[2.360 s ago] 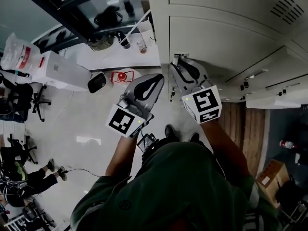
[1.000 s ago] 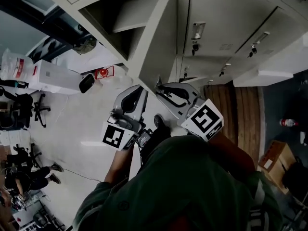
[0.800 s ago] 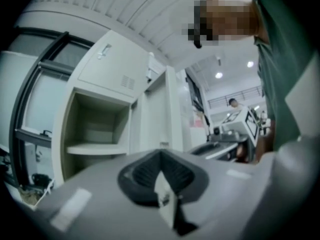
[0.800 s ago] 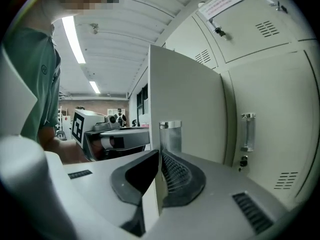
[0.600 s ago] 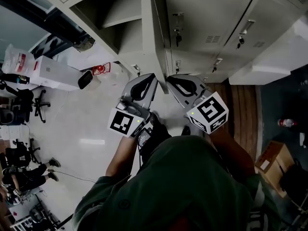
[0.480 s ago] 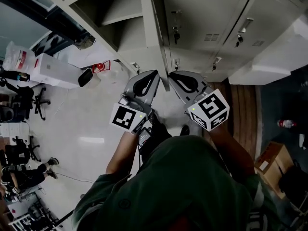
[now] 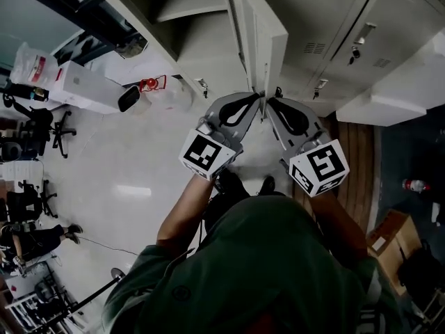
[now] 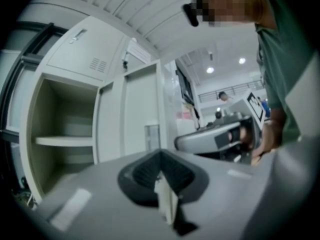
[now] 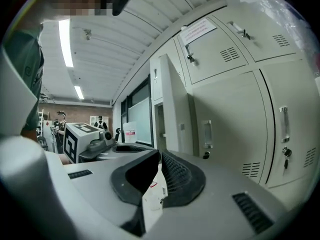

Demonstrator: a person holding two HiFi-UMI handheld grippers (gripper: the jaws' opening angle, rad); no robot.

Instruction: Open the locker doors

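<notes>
A row of pale grey lockers fills the top of the head view. One door point(image 7: 261, 33) stands swung out, edge-on to me, beside its open compartment point(image 7: 188, 26) with a shelf. My left gripper point(image 7: 259, 98) and right gripper point(image 7: 273, 97) point level at the lockers, side by side just below the door's lower edge. In the left gripper view my left gripper point(image 8: 160, 153) has its jaws together with nothing in them. My right gripper point(image 9: 160, 153) has just been closing, and its jaws are together and empty. The open door point(image 9: 171, 104) stands ahead of it.
Closed lockers point(image 7: 327, 19) with handles point(image 9: 207, 134) lie right of the open door. White boxes point(image 7: 90, 89), a red object point(image 7: 149, 83) and office chairs point(image 7: 42, 124) stand on the floor at left. A wood-floor strip point(image 7: 354, 158) and a cardboard box point(image 7: 389, 239) are at right.
Both grippers have moved right along the lockers and drawn close together. The open door, seen broadside a second ago, now stands edge-on just above them.
</notes>
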